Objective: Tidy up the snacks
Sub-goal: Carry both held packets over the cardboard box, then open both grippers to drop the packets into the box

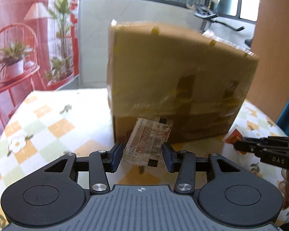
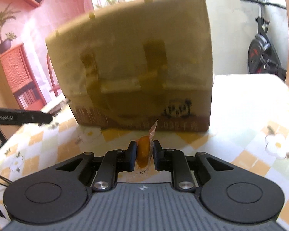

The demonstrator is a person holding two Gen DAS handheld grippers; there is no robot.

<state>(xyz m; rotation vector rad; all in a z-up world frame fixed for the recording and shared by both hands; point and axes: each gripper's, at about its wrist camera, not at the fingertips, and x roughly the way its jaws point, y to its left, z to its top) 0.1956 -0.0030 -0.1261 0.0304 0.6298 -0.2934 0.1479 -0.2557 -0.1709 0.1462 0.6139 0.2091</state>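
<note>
My left gripper is shut on a flat clear snack packet with a barcode, held by its two sides in front of a tall taped cardboard box. My right gripper is shut on a small orange wrapped snack, held edge-on just in front of the same box. The right gripper also shows at the right edge of the left wrist view, holding its orange snack. The left gripper's finger shows at the left of the right wrist view.
The box stands on a table with an orange, green and white checked floral cloth. An exercise bike stands behind the table at the right. A red-printed backdrop hangs at the left.
</note>
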